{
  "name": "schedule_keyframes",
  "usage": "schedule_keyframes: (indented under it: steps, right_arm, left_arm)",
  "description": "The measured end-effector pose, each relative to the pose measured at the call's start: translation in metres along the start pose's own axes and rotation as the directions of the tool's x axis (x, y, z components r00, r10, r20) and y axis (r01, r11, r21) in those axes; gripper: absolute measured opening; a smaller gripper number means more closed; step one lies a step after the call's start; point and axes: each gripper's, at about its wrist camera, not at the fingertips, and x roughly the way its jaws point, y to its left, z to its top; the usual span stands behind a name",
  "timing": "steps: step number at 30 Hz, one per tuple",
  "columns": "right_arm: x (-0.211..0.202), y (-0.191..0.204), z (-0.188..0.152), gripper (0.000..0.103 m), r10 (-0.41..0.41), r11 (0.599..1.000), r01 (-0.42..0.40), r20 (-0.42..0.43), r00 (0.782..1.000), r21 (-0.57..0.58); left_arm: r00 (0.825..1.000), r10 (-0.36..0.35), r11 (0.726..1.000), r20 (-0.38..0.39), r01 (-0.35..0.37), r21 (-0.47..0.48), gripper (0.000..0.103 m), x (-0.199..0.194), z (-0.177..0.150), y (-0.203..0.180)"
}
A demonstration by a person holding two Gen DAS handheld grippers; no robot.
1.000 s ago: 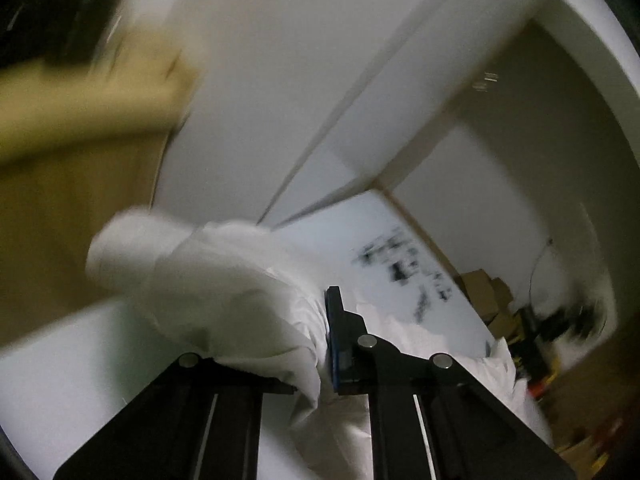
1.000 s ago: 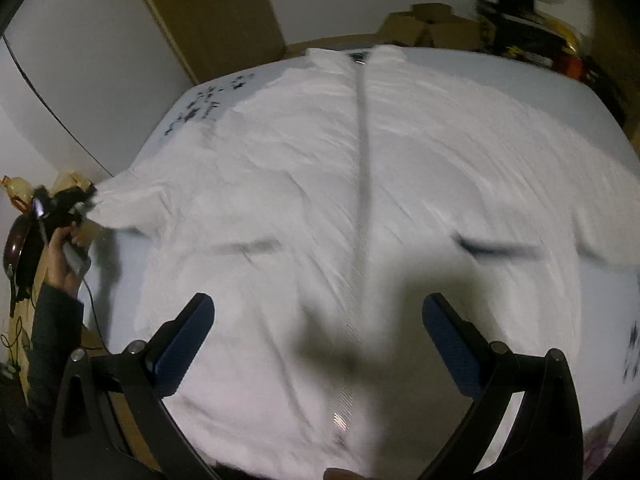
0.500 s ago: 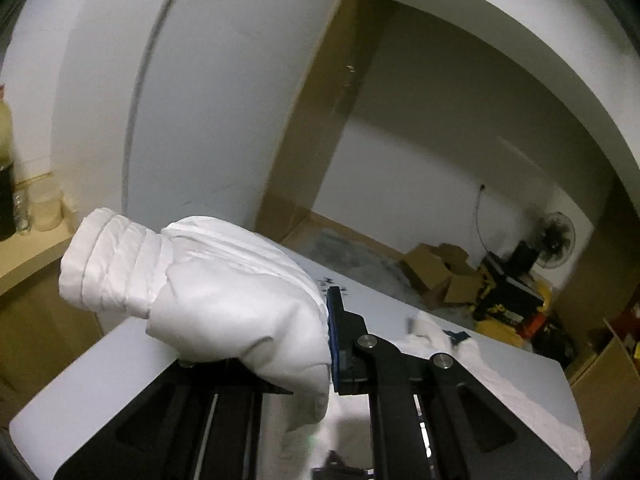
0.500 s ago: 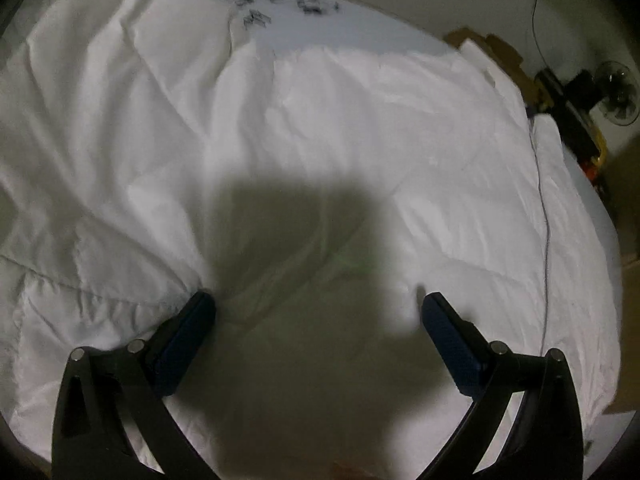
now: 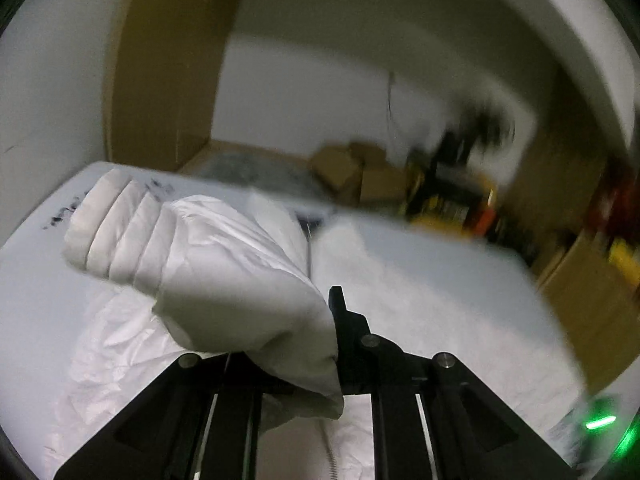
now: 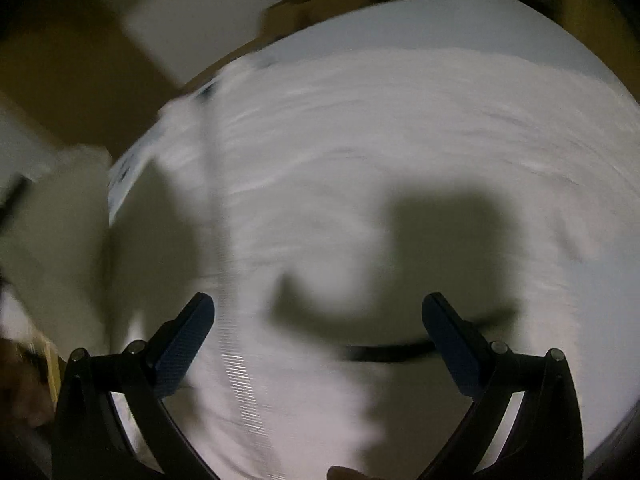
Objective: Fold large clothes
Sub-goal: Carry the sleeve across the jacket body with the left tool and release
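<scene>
A large white jacket [image 6: 360, 152] with a front zipper [image 6: 236, 364] lies spread on a white table [image 5: 460, 264]. My left gripper [image 5: 320, 320] is shut on the jacket's sleeve [image 5: 224, 264], whose ribbed cuff [image 5: 108, 228] sticks out to the left, held above the jacket body [image 5: 116, 340]. My right gripper [image 6: 318, 312] is open and empty, hovering above the middle of the jacket with its shadow on the cloth. The right wrist view is motion-blurred.
Cardboard boxes [image 5: 352, 172] and dark clutter [image 5: 460, 196] stand on the floor beyond the table's far edge. A brown door or panel [image 5: 168, 80] is on the wall at the left. A cardboard box [image 5: 592, 296] stands at the table's right side.
My left gripper has swung the held sleeve over toward the jacket body and tilted downward. My right gripper has shifted over the jacket, staying open; the zipper now runs by its left finger.
</scene>
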Motion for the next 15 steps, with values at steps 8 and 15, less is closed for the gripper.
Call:
schedule_keyframes:
  steps: [8,15]
  right_arm:
    - [-0.034,-0.093,-0.008,0.103,-0.005,0.998,0.001,0.059,0.998,0.065]
    - [-0.054,-0.061,-0.019,0.103,0.045,0.999,-0.045,0.118,0.992,-0.009]
  left_arm:
    - [0.971,0.146,0.975,-0.189,-0.109,0.194,0.021,0.088,-0.095,-0.054]
    - [0.967,-0.096,0.974,-0.237,0.141,0.179,0.103,0.059,-0.102,-0.059]
